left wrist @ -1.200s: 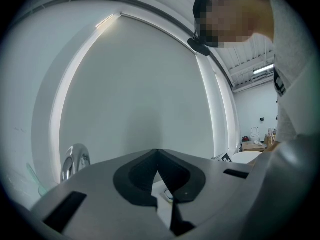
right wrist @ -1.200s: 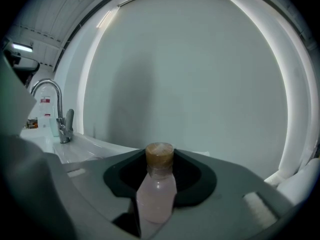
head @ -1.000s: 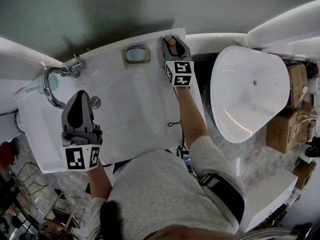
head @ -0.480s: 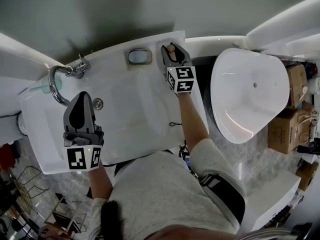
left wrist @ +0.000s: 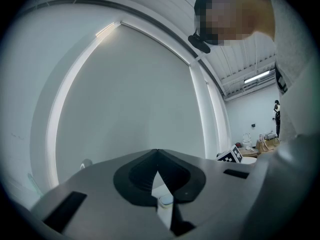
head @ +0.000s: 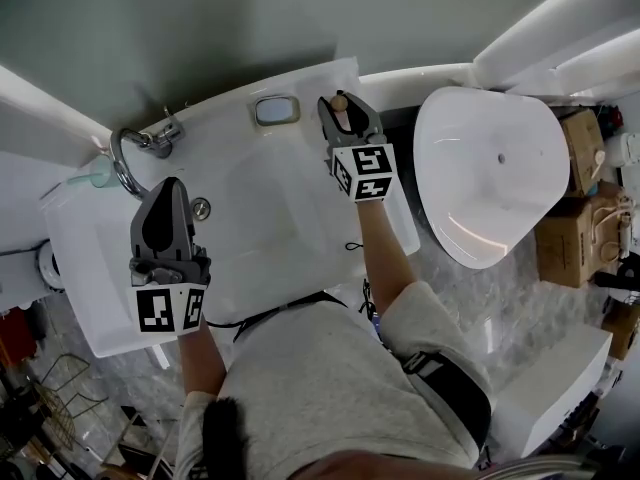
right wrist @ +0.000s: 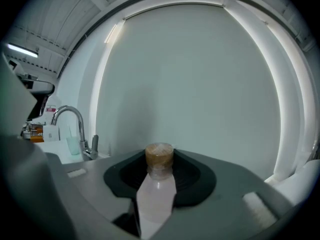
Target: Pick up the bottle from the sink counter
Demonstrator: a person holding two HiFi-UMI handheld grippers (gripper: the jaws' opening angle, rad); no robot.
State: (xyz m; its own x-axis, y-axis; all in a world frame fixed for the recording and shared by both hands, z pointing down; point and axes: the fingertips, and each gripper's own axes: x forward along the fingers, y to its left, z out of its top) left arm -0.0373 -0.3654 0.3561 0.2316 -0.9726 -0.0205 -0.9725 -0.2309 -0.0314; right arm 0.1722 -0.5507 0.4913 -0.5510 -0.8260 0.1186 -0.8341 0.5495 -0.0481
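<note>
Basin (head: 260, 228) in worktop (head: 80, 258): empty. Left gripper (head: 167, 188) over its left side, jaws closed, nothing between; spare, I'd guess. Right gripper (head: 342, 115) at back-right corner, jaws clamped on the bottle (right wrist: 156, 194), upright for a secure lift. Bottle: pale cloudy fill, brown cap on. Cup (right wrist: 73, 145) by tap (right wrist: 88, 149): contents unclear.

Wears a light grey short-sleeved shirt (head: 320, 378) with a black strap (head: 448, 393) at one side. Shows grey shells on the left hand-held gripper (head: 168, 186) and right hand-held gripper (head: 340, 108), each ending in a white cube (head: 361, 171) of black square markers, plus a thin black cable (head: 352, 247) by the right forearm.
</note>
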